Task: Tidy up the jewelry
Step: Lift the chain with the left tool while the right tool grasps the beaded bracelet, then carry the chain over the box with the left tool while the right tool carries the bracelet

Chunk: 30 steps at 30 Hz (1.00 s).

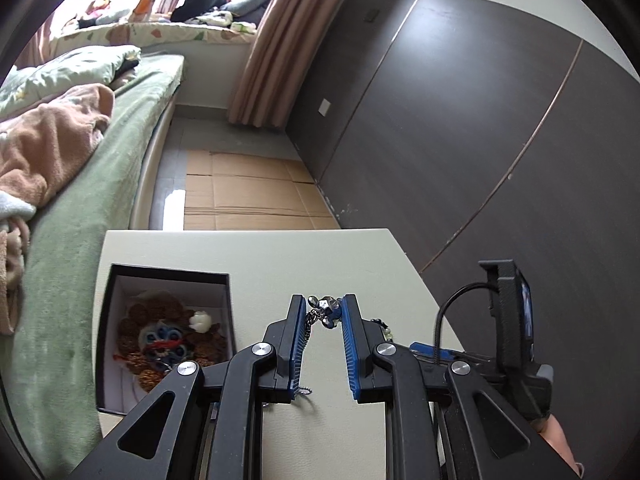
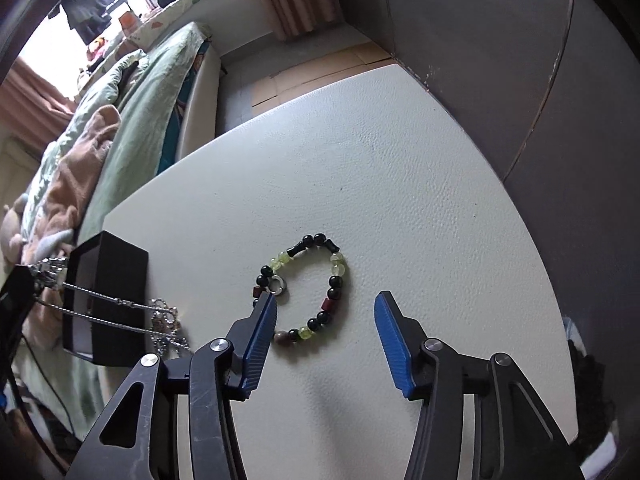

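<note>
Item 1. Left gripper (image 1: 324, 312): blue-padded jaws clamped on the silver metal pendant (image 1: 326, 309) of a chain necklace (image 2: 112, 312). The chain trails from the pendant down to a bunched tail on the pale leather-textured tabletop (image 2: 400, 168), probably lifted for carrying to the box.

Item 2. Black open-topped cardboard box (image 1: 168, 273): stands at the table's bed-side edge, white-lined. Contents: a coil of brown wooden beads with a red cord, blue-grey ornaments and a white carved piece (image 1: 168, 336).

Item 3. Round bracelet of black, pale green and dark red beads (image 2: 304, 288): lies flat on the table, not yet boxed.

Item 4. Right gripper (image 2: 326, 316): jaws apart, holding nothing, poised straddling the bracelet's near side, evidently to grasp it.
</note>
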Tool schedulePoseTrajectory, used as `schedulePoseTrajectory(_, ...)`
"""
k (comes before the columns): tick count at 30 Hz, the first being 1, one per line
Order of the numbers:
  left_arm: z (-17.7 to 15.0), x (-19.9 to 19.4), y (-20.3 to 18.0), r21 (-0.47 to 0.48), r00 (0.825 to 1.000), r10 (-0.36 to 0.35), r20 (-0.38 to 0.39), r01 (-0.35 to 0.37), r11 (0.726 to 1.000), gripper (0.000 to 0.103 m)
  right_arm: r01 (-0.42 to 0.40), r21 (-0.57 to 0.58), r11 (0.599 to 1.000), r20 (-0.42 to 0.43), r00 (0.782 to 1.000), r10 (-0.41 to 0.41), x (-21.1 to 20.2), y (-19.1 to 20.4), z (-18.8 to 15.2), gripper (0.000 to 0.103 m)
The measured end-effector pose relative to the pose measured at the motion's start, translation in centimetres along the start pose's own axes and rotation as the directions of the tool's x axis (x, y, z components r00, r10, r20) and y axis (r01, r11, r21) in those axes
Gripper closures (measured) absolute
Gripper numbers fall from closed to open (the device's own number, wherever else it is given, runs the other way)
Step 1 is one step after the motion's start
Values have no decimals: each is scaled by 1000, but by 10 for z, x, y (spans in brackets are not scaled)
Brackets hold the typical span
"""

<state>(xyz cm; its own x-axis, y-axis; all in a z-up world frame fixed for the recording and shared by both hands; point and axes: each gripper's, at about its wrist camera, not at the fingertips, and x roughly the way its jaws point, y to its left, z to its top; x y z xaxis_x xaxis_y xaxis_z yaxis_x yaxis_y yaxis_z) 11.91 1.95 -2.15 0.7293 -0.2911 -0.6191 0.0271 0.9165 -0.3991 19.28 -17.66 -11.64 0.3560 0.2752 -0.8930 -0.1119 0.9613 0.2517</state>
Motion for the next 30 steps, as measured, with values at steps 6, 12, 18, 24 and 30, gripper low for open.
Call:
schedulePoseTrajectory(6,0,-8,15,-23,1000,24,1,-24,999,84,149,-107,983,4,989,-149,10,21,-10,61)
schedulePoseTrajectory(12,-6,-14,16,-20,999,42,-1,-42,999,84,186,-144,972,19,982,-185,4,24,-16,91)
schedulePoseTrajectory(18,-8,-23,10,-15,999,33,15,-33,999,84,92,-71,993,16,996,-91,-8,4,-18,94)
schedulePoseTrajectory(24,1,-40,-2,7,998,28,62,-29,1000,84,-19,-21,1000,92,995,21,-37,-8,-12,94)
schedulePoseTrajectory(30,18,-62,-11,17,994,37,107,-39,999,84,-145,-16,989,140,979,145,-56,-2,-5,94)
